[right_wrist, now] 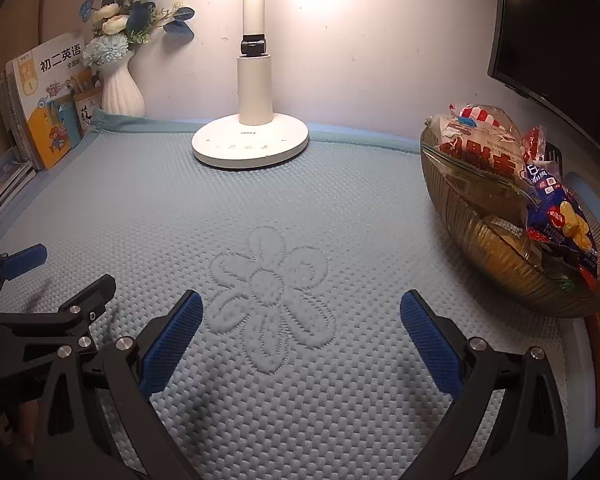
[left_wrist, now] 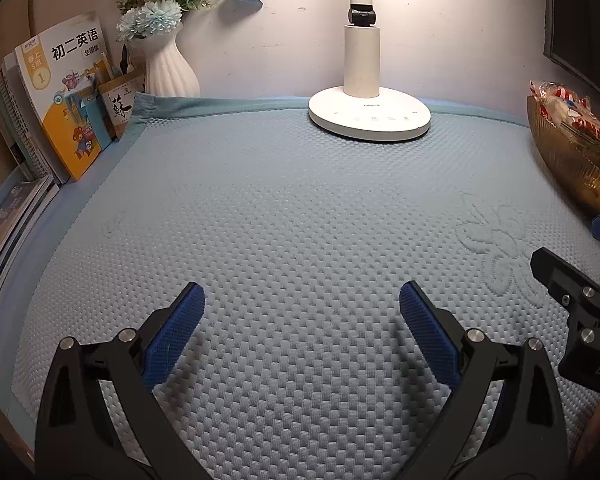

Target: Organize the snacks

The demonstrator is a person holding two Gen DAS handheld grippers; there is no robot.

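Observation:
An amber ribbed glass bowl (right_wrist: 496,248) stands at the right edge of the blue textured mat (right_wrist: 300,208), and its rim also shows in the left wrist view as the bowl (left_wrist: 568,164). Several snack packets (right_wrist: 496,148) lie heaped in it, among them a red-and-white bag and a blue bag (right_wrist: 560,220). My left gripper (left_wrist: 302,300) hovers open over bare mat, nothing between its blue pads. My right gripper (right_wrist: 302,308) is open as well, above the stitched flower (right_wrist: 272,296), left of the bowl. The two grippers sit side by side.
A white desk lamp (right_wrist: 252,144) stands at the back centre, lit. A white vase (left_wrist: 168,68) with blue flowers and upright books (left_wrist: 60,96) fill the back left corner, and more books (left_wrist: 4,236) lie along the left edge. A dark monitor (right_wrist: 552,28) hangs at the upper right.

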